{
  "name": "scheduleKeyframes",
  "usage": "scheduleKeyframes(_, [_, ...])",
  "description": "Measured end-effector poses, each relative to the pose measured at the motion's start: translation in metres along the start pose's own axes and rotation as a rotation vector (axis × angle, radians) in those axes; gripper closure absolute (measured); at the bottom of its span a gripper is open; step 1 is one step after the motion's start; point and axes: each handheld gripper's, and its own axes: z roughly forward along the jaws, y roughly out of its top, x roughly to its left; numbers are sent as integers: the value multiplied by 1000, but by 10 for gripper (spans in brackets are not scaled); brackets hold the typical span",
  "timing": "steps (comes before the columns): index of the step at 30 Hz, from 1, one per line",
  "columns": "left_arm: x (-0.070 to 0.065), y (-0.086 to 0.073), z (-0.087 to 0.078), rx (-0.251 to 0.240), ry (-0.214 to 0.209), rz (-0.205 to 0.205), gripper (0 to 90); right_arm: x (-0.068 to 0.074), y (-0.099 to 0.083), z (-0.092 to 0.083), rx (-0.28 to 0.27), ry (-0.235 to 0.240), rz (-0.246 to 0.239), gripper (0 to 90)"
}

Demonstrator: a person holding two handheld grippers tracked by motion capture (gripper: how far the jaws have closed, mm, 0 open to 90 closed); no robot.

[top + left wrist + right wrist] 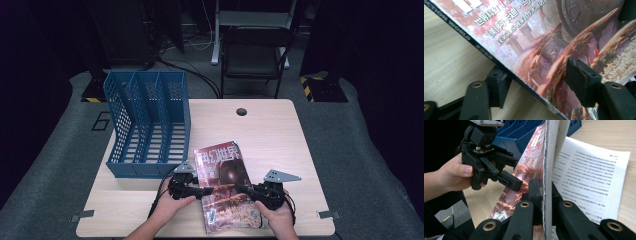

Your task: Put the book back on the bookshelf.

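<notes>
We find the magazine (227, 187) clamped at its right edge in the right gripper (248, 190), left gripper (202, 191) half-open astride its spine, pads apart.

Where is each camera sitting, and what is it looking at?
High view: above the table's near side, looking down at the magazine and blue file rack; both hands show.
Left gripper view: rides the left gripper, facing the magazine's spine edge; its black jaws show.
Right gripper view: rides the right gripper, clamped on the magazine's pages.
All views share the magazine.
</notes>
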Motion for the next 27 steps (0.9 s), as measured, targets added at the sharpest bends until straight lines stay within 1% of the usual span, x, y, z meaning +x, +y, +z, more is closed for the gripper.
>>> scheduleKeyframes(1, [0, 0, -1, -8, 2, -5, 425, 0, 0, 0, -1, -1, -2, 868])
scheduleKeyframes(3, [0, 1, -2, -3, -7, -8, 440, -1, 0, -1, 4, 0, -1, 868])
scheduleKeyframes(4, [-1, 1, -3, -15, -2, -12, 454, 0, 0, 0, 1, -2, 7, 868])
scheduleKeyframes(5, [0, 1, -4, -22, -8, -18, 480, -1, 0, -1, 5, -1, 7, 867])
scheduleKeyframes(8, [0, 2, -8, -17, -19, -21, 515, -1, 0, -2, 3, 0, 8, 867])
scheduleKeyframes(10, [-1, 3, -9, -19, -17, -19, 538, -2, 0, -2, 6, 0, 6, 867])
scheduleKeyframes(11, [-1, 3, -10, -16, -23, -21, 538, -2, 0, -2, 6, 0, 6, 867])
scheduleKeyframes(12, [-2, 4, -10, -24, -18, -19, 548, -2, 0, -1, 1, 0, 14, 867])
scheduleKeyframes(14, [-3, 5, -13, -18, -20, -7, 571, -5, 0, -1, 8, 2, 17, 866])
scheduleKeyframes(16, [-3, 6, -14, -19, -20, -5, 592, -5, 0, -1, 8, 0, 22, 866])
scheduleKeyframes(19, [-6, 8, -17, -27, -21, -4, 619, -7, 0, -1, 11, 6, 47, 865])
scheduleKeyframes(21, [-6, 8, -17, -32, -18, -5, 625, -8, -1, -1, 9, 8, 40, 865])
scheduleKeyframes(24, [-7, 10, -21, -27, -22, -6, 646, -8, 0, -1, 9, 5, 43, 865])
scheduleKeyframes(25, [-7, 10, -21, -38, -18, -6, 651, -8, 0, -1, 10, 2, 46, 864])
scheduleKeyframes(27, [-8, 11, -23, -41, -21, -3, 661, -9, 0, -1, 11, 0, 48, 864])
